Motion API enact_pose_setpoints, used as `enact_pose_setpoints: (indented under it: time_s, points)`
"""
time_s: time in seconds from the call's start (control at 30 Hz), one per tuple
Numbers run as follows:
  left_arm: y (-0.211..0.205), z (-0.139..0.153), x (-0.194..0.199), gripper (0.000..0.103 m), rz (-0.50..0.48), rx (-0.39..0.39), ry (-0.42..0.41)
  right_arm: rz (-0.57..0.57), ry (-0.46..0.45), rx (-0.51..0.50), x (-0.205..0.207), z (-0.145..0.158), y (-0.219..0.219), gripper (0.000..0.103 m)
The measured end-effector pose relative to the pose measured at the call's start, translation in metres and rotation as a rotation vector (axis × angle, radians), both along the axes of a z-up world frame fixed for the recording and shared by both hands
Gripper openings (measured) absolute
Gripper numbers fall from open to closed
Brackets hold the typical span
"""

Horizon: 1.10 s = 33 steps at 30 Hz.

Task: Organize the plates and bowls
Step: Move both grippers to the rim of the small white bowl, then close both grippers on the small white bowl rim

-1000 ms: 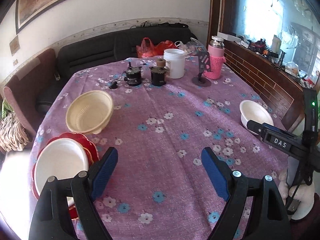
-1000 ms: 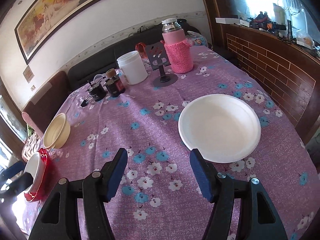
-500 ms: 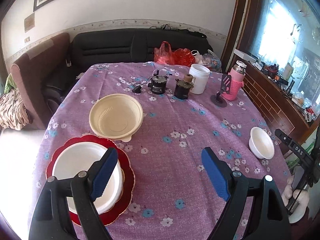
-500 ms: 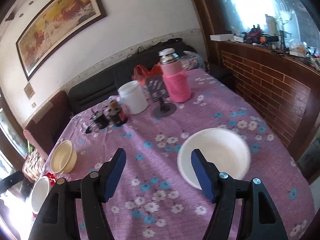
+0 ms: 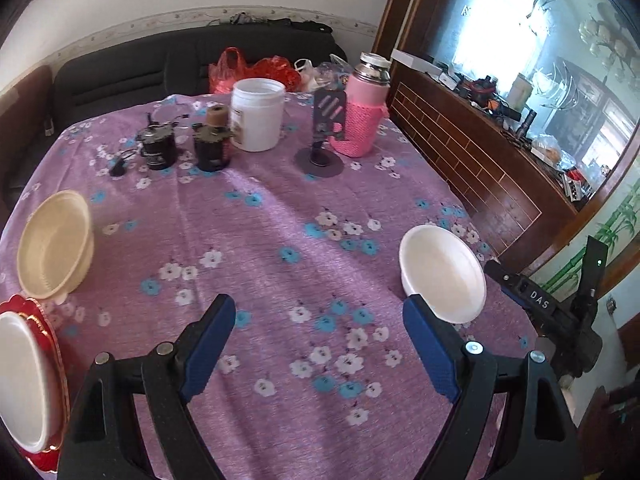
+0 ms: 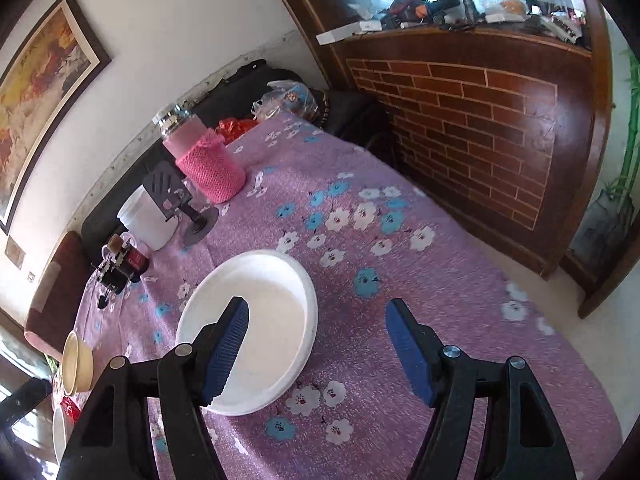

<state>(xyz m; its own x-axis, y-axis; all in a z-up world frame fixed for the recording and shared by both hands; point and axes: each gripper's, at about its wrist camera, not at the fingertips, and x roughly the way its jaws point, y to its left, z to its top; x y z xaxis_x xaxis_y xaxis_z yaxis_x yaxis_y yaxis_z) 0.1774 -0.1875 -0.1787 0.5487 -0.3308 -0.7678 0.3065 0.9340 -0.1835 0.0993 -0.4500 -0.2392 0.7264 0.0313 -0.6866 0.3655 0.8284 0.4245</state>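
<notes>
1. Right gripper (image 6: 316,344): fingers spread wide, holding nothing. Its left finger (image 6: 226,354) hangs over the bowl's hollow, the right finger over bare cloth at 3 o'clock of it; contact cannot be told.
2. Round white foam bowl (image 6: 272,320): upright, alone at the surface's right edge, at 8 o'clock in the right wrist view.
3. Left gripper (image 5: 318,344): fingers spread, empty, above open cloth; the white foam bowl (image 5: 442,274) lies just past its right finger at 2 o'clock.
4. Ribbed cream plastic bowl (image 5: 54,244): at 9 o'clock, well apart from the white one.
5. Scalloped red plate (image 5: 48,332) carrying a second white bowl (image 5: 20,376): at 8 o'clock, the likely stacking place.
6. Purple floral tablecloth (image 5: 272,232) covering the surface.
7. Risks, by judgement: the light bowl sits near the edge, so a nudge from a closing finger could slide it off; a hard pinch could crack the thin rim; dragging could bunch the cloth.
8. Pink knit-sleeved flask (image 5: 362,116) and white plastic tub (image 5: 258,114) at 12 o'clock: clear of the likely carrying path.
</notes>
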Motion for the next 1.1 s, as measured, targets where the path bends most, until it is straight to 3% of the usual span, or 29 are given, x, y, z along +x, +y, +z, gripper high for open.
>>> enact_pose_setpoints:
  time_s: [0.27,0.57,0.67,0.83,1.1]
  points:
    - [-0.072,-0.045,0.035,0.085,-0.030,0.058,0.094,0.066,-0.016,-0.007,0.023,-0.024,0.011,0.075]
    - [-0.104,-0.086,0.065,0.085,-0.008,0.007,0.212,0.066,-0.014,-0.028,0.026,-0.028,0.008,0.074]
    - [-0.110,-0.094,0.068,0.084,-0.011,0.000,0.232,0.065,-0.003,-0.038,0.027,-0.029,0.009,0.066]
    - [-0.113,-0.102,0.073,0.084,-0.011,-0.010,0.243,0.064,0.042,-0.023,0.032,-0.038,0.006,0.064]
    - [-0.117,-0.102,0.077,0.053,-0.038,0.013,0.210,0.079,0.059,-0.053,0.036,-0.041,0.012,0.064]
